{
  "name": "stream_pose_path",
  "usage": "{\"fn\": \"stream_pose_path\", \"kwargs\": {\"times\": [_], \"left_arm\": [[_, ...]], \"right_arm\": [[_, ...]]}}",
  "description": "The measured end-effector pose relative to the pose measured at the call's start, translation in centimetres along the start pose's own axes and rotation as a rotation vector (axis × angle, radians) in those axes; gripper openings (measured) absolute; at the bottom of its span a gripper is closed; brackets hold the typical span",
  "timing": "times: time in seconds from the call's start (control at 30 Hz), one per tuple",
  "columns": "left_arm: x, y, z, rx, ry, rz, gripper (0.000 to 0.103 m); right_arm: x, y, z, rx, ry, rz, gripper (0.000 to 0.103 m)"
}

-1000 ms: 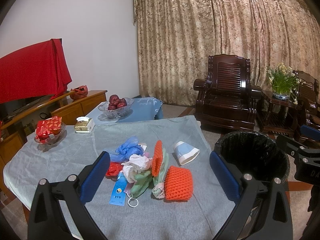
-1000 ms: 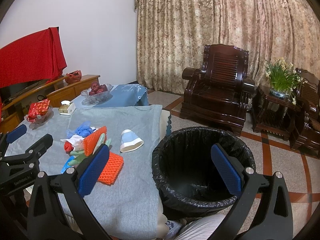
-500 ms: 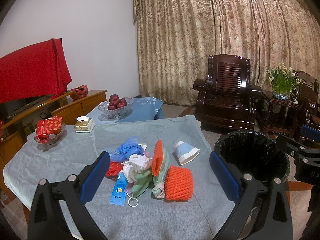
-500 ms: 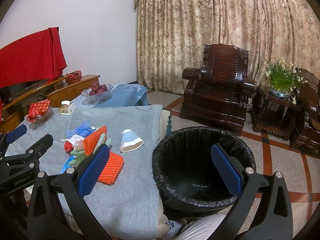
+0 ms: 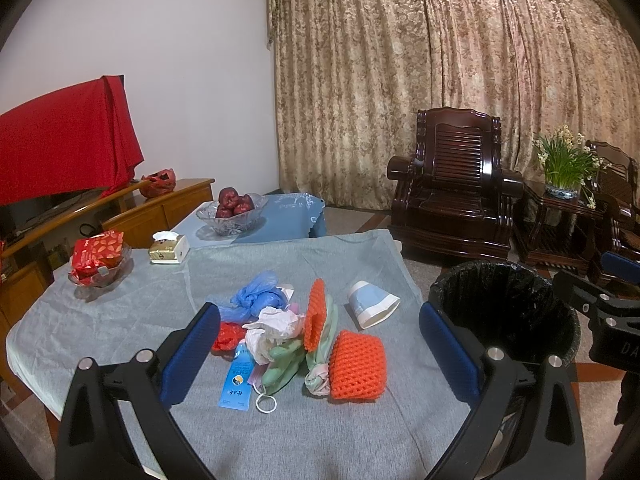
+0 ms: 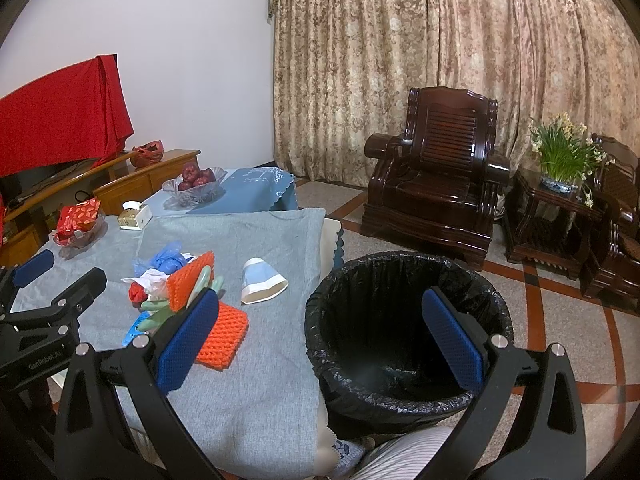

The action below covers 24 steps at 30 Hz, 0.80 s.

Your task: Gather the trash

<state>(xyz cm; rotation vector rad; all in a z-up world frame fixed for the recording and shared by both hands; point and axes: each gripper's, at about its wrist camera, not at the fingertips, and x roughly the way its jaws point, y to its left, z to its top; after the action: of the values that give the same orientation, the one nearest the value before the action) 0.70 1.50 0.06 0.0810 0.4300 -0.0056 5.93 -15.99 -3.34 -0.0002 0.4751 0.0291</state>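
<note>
Trash (image 5: 304, 336) lies heaped in the middle of the table (image 5: 132, 312), none of it collected as far as these views show. The pile holds a blue bag (image 5: 256, 294), a white crumpled wrapper (image 5: 276, 320), a red scrap (image 5: 228, 334), a blue tube (image 5: 237, 378), a mask with its white ear loop (image 5: 267, 403), green sleeves (image 5: 286, 360) and two orange foam nets, one standing on edge (image 5: 314, 314) and one flat (image 5: 358, 364) at the near right of the heap. A paper cup (image 5: 372, 306) lies on its side just beyond the pile, apart from it, mouth toward the bin.

The bin (image 6: 404, 332), lined with a black bag, stands on the floor against the table's right edge. What can be seen of its inside looks bare; the near bottom is hidden by the rim.

The left claw (image 5: 320, 354) hangs over the near side of the heap, spread wide, grasping nothing. The right claw (image 6: 320, 340) is likewise released and empty, straddling the table edge and the bin's rim.

So the job seems to be at its very start: every piece remains to be picked up and dropped in the bin. The flat net and the cup look like the easiest first grabs, being clear of the tangle. The fruit bowl (image 5: 234, 214), tissue box (image 5: 168, 249) and red packet (image 5: 98, 258) at the far side are likely not trash.
</note>
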Motion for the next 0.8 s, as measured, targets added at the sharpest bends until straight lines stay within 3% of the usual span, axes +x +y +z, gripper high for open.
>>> {"fn": "stream_pose_path", "kwargs": {"times": [0.57, 0.8], "left_arm": [[0.6, 1.0, -0.6, -0.011, 0.008, 0.006, 0.097], [2.5, 4.4, -1.8, -0.031, 0.005, 0.106, 0.097]], "right_arm": [[0.4, 0.4, -0.2, 0.004, 0.001, 0.009, 0.098], [3.1, 2.4, -0.7, -0.002, 0.025, 0.062, 0.098]]}}
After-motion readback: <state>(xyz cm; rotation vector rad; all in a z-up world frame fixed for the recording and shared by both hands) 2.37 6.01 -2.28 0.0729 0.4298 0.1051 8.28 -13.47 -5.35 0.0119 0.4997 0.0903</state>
